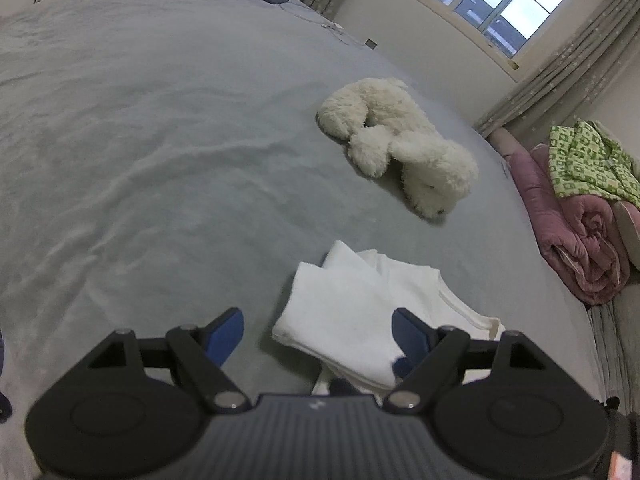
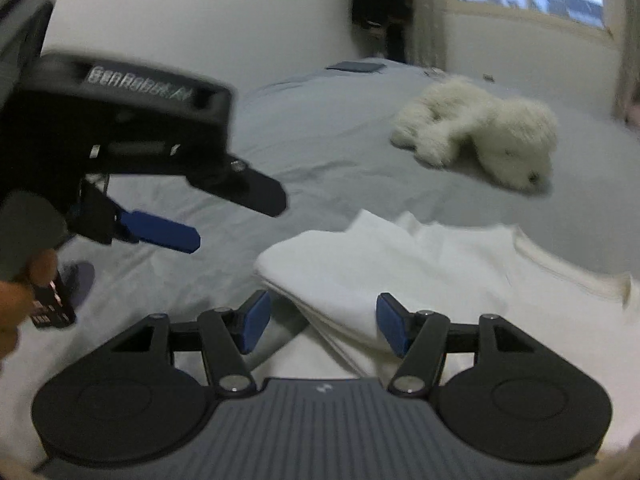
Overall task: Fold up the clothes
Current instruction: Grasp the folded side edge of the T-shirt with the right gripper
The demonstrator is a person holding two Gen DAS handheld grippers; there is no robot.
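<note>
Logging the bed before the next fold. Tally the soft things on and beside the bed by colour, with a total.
White: 2, the folded garment and the plush toy, both on the grey bed.
Green patterned: 1, a garment on the quilt beside the bed.
Pink: 1, the rolled quilt.
Total: 4

"GenRobot.AI" on left claw (image 2: 192, 220) housing, blurred
</note>
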